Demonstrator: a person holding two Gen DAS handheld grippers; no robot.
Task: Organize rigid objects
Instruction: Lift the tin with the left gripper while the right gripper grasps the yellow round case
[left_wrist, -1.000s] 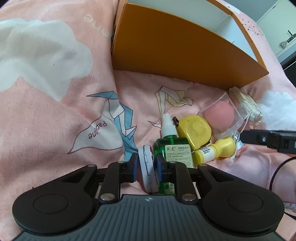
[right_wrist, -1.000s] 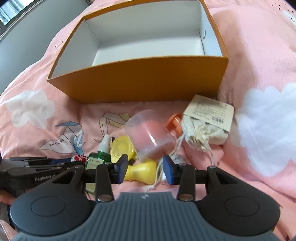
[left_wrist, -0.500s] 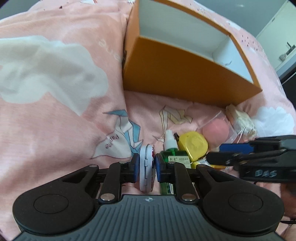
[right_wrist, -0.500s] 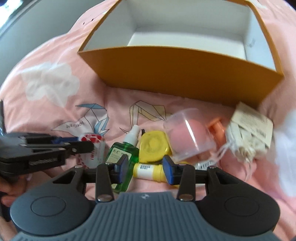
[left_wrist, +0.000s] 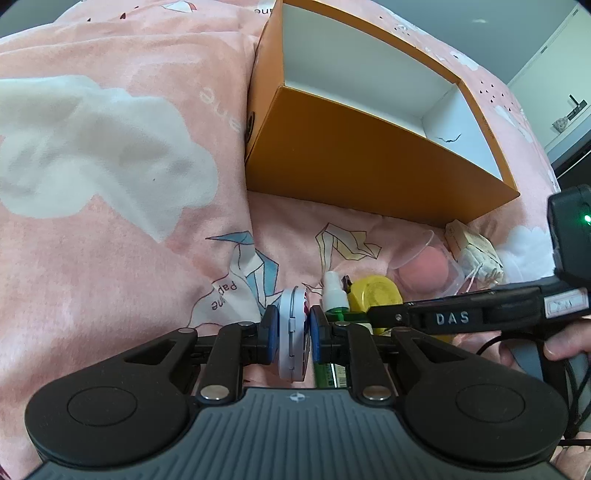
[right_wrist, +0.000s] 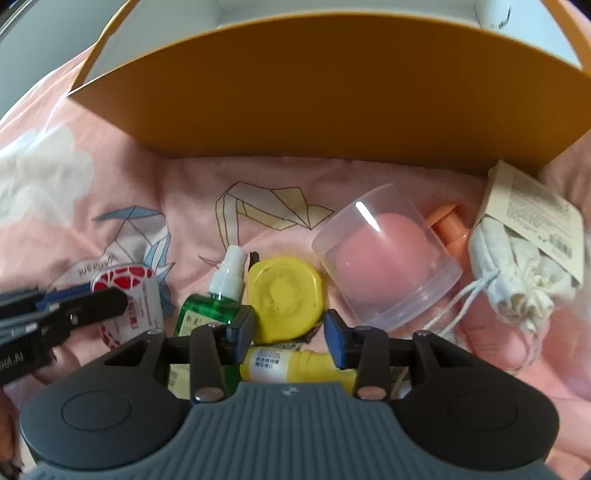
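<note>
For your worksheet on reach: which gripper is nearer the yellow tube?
Right. The right gripper is open directly over the yellow tube; the left gripper, off to its left, clamps a round tin.

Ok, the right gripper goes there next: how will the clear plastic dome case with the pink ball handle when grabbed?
The clear plastic dome case lies on its side on soft bedding, so it will probably roll. Its glossy curved wall looks slippery. Likely light and rigid.

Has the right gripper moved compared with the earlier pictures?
Yes. The right gripper has come down and forward toward the pile: the yellow case and the orange box look larger and nearer in its view than before.
</note>
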